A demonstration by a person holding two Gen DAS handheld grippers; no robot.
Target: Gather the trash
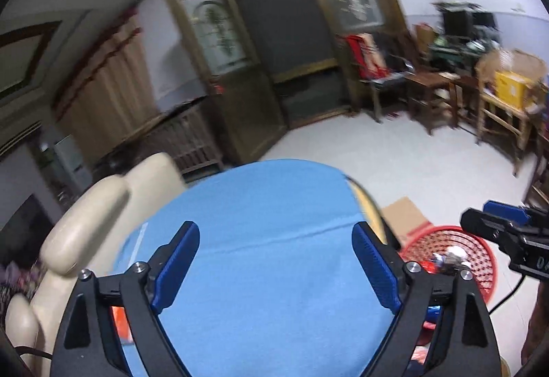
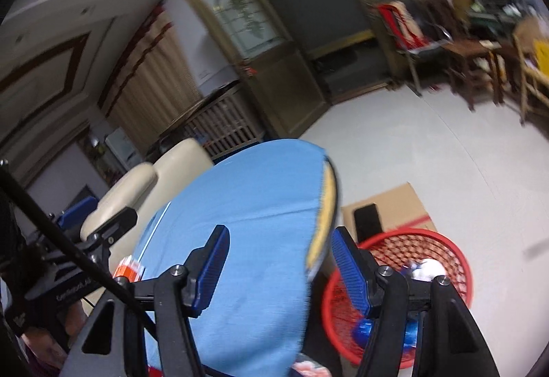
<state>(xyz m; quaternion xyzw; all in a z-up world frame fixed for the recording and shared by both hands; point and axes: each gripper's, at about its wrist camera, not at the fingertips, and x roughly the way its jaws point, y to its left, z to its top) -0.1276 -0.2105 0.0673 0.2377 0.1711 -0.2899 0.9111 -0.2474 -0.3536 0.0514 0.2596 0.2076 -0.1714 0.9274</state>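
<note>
A round table under a blue cloth [image 1: 267, 239] fills the lower middle of both views [image 2: 247, 222]. My left gripper [image 1: 276, 238] is open and empty above the cloth. My right gripper [image 2: 279, 241] is open and empty over the table's right edge; it also shows at the right of the left wrist view [image 1: 497, 229]. A red mesh basket [image 1: 480, 260] stands on the floor right of the table, with crumpled trash [image 1: 453, 257] inside; it also shows in the right wrist view [image 2: 446, 260]. An orange-and-white packet [image 2: 128, 269] lies at the table's left edge.
A cream padded chair [image 1: 103, 215] stands at the table's left. A flat cardboard box [image 2: 394, 209] lies on the floor behind the basket. Wooden chairs and cluttered tables [image 1: 463, 85] line the far right wall. A dark double door [image 1: 284, 34] is straight ahead.
</note>
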